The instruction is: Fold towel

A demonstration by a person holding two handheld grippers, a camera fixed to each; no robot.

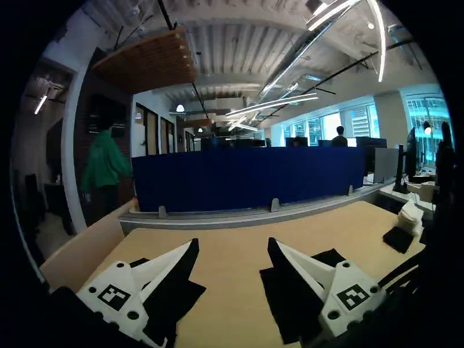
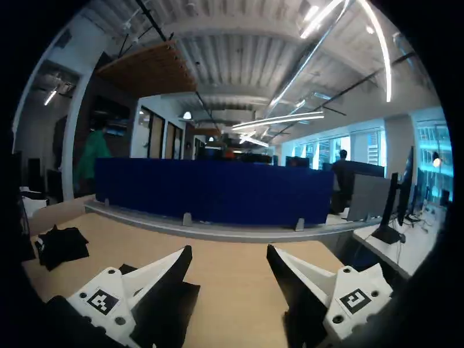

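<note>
A crumpled black towel (image 2: 61, 243) lies on the light wooden table (image 2: 232, 278) at the far left of the right gripper view, well away from my right gripper (image 2: 229, 255). That gripper hovers open over bare wood with nothing between its fingers. In the left gripper view, my left gripper (image 1: 232, 246) is also open above bare tabletop (image 1: 232, 290). A dark cloth (image 1: 399, 238) rests near the table's right edge, and a stack of folded white cloths (image 1: 412, 216) sits just behind it. Both lie far to the right of the left gripper.
A blue partition (image 1: 249, 177) on a grey rail (image 1: 243, 217) closes the table's far side. Monitors (image 2: 400, 197) and desks stand to the right. A person in a green top (image 1: 104, 168) stands at the far left, and another person (image 1: 339, 136) is beyond the partition.
</note>
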